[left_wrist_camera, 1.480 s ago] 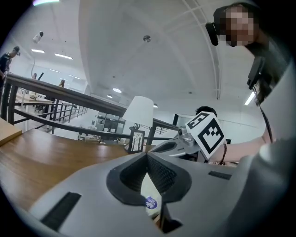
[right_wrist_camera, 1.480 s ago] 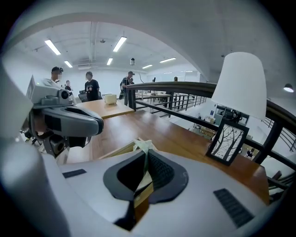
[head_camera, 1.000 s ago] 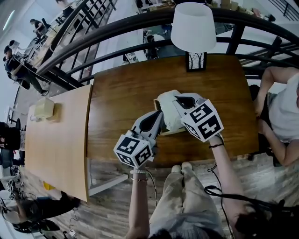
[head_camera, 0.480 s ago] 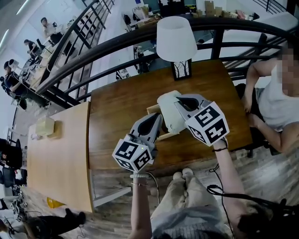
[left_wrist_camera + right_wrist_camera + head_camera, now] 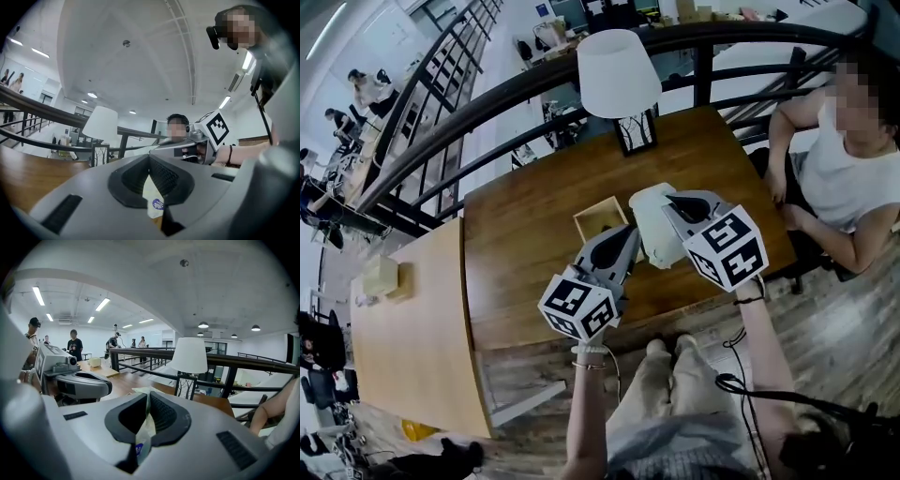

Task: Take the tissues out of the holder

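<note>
A white soft pack of tissues (image 5: 652, 225) hangs over the dark wooden table (image 5: 525, 272), held between both grippers. My left gripper (image 5: 629, 236) is shut on its lower left edge, and the white wrap with a purple mark (image 5: 153, 199) shows between the jaws. My right gripper (image 5: 671, 201) is shut on the pack's right end, its wrap (image 5: 142, 439) pinched between the jaws. The light wooden holder (image 5: 583, 221) sits open on the table just left of the pack, with no tissues in it.
A white-shaded lamp (image 5: 619, 70) stands at the table's far edge. A person in a white top (image 5: 839, 178) sits at the right. A paler table (image 5: 412, 328) adjoins on the left. A black railing (image 5: 487, 98) runs behind.
The pack sat on the holder before; now it has come out to the right and the open holder shows beside it. Both grippers stayed shut on the pack.
</note>
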Demonstrator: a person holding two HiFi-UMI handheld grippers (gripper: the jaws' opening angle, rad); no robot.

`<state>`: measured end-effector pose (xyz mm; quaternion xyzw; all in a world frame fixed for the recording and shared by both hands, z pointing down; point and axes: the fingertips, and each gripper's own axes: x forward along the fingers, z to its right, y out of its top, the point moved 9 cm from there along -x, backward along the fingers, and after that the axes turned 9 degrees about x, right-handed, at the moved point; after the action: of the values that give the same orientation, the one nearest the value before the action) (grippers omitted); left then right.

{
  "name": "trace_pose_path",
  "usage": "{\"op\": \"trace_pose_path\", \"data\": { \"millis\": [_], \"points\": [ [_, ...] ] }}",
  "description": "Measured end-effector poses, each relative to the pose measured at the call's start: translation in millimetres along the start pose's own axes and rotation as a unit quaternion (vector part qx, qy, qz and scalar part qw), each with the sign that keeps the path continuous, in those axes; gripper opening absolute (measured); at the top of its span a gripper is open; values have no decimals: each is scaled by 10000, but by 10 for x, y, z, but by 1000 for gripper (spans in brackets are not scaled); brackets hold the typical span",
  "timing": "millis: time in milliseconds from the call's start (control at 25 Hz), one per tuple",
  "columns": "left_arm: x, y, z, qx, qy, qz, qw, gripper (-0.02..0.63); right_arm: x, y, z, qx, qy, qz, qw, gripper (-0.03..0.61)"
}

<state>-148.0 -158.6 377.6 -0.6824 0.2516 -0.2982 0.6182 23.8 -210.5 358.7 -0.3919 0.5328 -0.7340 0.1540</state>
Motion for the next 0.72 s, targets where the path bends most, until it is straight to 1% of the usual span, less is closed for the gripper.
{"op": "trace_pose_path", "data": {
  "millis": [160,320,440,560,720],
  "points": [
    [115,-90,72,-104,-131,-101,9998,8,-22,-126,85,130,-36,-128,9998,12],
    [352,-221,301,-164,-257,-214,9993,8,-110,-357,263,176,-40,-321,9993,11],
    [457,-322,436,-243,-280,-274,9989,8,-110,-512,351,238,3,-449,9987,12],
    [565,-429,594,-257,-399,-381,9981,8,-79,-663,443,319,41,-591,9977,12],
    [637,-537,690,-408,-375,-459,9974,8,-30,-828,552,404,36,-726,9965,12]
  ]
}}
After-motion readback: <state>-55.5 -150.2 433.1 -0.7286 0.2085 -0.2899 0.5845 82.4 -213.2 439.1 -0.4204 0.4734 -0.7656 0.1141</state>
